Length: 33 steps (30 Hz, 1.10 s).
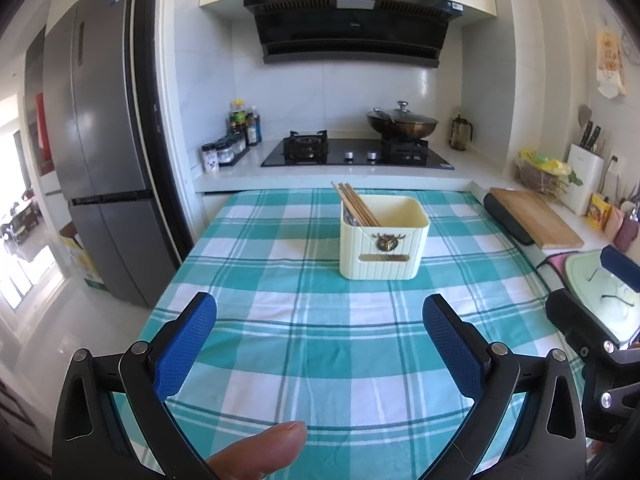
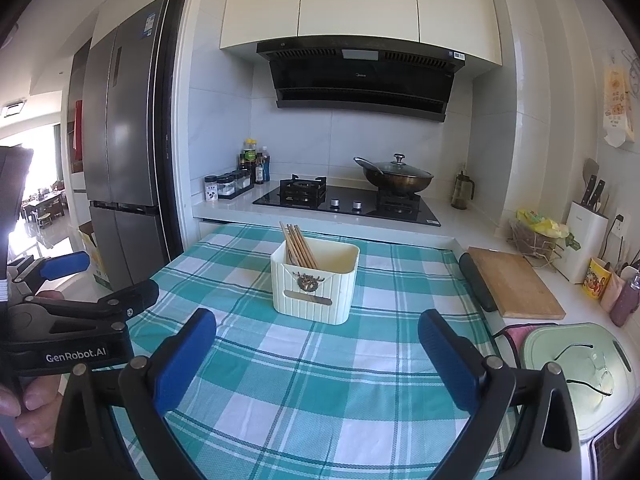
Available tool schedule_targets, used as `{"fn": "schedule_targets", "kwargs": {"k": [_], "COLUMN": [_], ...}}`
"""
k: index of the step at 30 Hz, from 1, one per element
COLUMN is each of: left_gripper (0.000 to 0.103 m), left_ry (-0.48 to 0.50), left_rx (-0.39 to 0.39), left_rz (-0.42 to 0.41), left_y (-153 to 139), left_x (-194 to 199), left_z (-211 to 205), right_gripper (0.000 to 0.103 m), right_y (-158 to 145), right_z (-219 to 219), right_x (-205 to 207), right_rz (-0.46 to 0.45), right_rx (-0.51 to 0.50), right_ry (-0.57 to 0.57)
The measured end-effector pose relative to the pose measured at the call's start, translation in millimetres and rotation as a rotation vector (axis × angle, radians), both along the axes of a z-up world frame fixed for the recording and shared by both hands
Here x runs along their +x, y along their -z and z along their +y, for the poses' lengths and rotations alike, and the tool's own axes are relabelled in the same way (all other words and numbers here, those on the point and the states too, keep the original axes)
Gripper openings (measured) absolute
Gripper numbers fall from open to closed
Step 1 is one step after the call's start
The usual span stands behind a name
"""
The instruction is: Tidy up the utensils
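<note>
A cream holder (image 1: pixel 384 238) stands upright on the checked tabletop (image 1: pixel 280 320), with chopsticks (image 1: pixel 357 205) leaning in its left end. Near the holder, on the side away from the stove (image 1: pixel 358 153), the left claw (image 1: pixel 320 322) and right claw (image 2: pixel 318 336) both hover spread wide with nothing between their pads.

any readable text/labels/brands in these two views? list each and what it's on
"GenRobot.AI": white print on the black body of the left gripper, right wrist view.

Too small or blurred: blue sticker on the grey steel fridge, logo and sticker on the black range hood, labels on the dark sauce bottles, yellow wall poster.
</note>
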State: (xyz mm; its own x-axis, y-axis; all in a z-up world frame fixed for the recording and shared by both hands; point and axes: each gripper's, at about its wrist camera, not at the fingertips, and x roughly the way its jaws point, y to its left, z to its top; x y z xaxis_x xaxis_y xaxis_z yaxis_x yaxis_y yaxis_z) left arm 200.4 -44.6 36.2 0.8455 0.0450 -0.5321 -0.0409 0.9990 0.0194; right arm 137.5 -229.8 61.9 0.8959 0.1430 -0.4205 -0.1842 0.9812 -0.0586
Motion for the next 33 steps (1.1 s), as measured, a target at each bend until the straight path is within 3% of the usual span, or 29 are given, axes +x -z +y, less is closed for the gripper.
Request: {"fn": "schedule_targets", "kwargs": {"k": [33], "left_gripper": [0.103], "left_ry": [-0.001], "left_rx": [-0.006], "left_rz": [0.0], "left_y": [1.0], "left_x": [-1.8], "left_z": [-1.7], "right_gripper": [0.103], "right_y": [0.5], "right_z": [1.5], "right_x": [-1.2], "right_rz": [0.009], "right_rx": [0.0], "right_ry": [-0.011]}}
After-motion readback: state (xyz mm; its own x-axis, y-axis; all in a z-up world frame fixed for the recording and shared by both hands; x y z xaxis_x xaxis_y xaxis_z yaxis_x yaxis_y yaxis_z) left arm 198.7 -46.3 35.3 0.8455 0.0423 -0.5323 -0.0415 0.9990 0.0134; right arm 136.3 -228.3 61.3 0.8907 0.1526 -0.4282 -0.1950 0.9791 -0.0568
